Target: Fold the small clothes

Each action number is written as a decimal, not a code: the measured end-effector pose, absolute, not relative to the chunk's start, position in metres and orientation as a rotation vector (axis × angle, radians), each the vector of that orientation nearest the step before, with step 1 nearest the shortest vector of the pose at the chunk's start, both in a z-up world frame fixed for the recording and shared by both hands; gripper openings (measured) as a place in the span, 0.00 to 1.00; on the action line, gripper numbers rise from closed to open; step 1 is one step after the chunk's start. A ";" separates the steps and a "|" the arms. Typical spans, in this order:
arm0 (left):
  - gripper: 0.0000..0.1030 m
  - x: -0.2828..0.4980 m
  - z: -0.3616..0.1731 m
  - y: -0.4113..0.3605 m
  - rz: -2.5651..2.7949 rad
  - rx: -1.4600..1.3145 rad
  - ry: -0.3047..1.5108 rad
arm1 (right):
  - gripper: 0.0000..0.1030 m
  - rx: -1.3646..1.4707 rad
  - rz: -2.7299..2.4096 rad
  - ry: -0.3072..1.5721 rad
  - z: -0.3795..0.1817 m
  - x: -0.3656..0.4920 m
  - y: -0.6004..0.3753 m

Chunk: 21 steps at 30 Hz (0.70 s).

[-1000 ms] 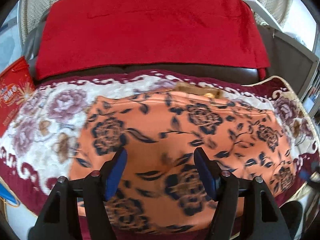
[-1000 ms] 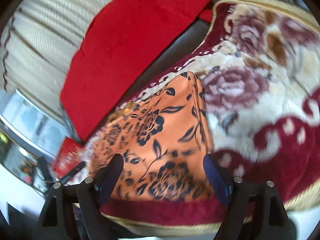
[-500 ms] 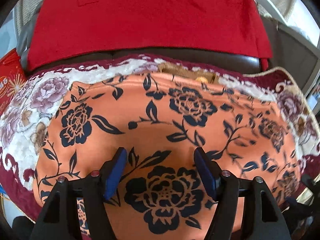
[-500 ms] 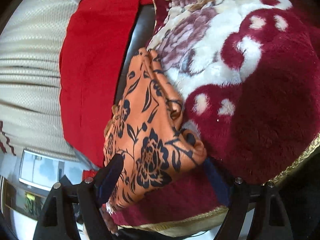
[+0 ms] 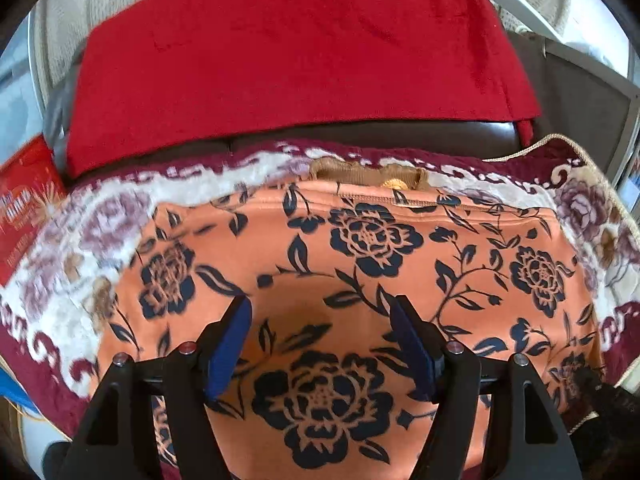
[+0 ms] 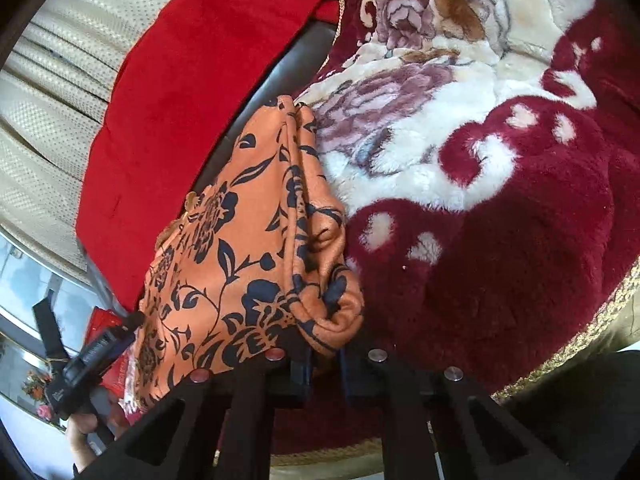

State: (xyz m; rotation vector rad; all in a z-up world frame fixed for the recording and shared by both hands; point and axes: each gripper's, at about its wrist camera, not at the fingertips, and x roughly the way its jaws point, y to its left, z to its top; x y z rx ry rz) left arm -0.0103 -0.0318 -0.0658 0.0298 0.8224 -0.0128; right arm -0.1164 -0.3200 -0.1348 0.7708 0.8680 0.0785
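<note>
While right tongs (image 6: 325, 364) pinched, orange garment (image 6: 248, 256) bunched.

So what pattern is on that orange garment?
Dark navy roses and leaves on the orange garment, clearest in the left wrist view.

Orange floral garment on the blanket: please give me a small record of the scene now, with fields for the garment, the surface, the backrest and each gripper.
garment: orange floral garment with dark blue flowers, spread flat; one corner bunched at the right gripper
surface: plush floral blanket, maroon and cream, under the garment
backrest: red cloth draped over it
left gripper: jaws opening, over the garment, pads apart and not pressing on it
right gripper: shut on the garment's bunched corner
fold: not yet made
</note>
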 end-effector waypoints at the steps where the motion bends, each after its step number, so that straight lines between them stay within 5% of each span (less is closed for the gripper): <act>1: 0.72 -0.005 -0.075 -0.033 -0.008 0.059 0.860 | 0.11 0.790 0.087 0.866 -0.138 -0.117 -0.323; 7: 0.76 0.003 -0.100 -0.033 0.005 0.094 0.920 | 0.30 0.905 0.162 0.884 -0.136 -0.131 -0.352; 14: 0.78 0.005 -0.103 -0.028 -0.011 0.082 0.902 | 0.34 0.773 0.173 0.813 -0.081 -0.094 -0.379; 17: 0.78 0.007 -0.105 -0.023 -0.019 0.072 0.909 | 0.84 0.745 0.217 0.844 -0.079 -0.043 -0.377; 21: 0.78 0.008 -0.105 -0.021 -0.027 0.060 0.913 | 0.85 0.720 0.222 0.933 -0.097 0.027 -0.373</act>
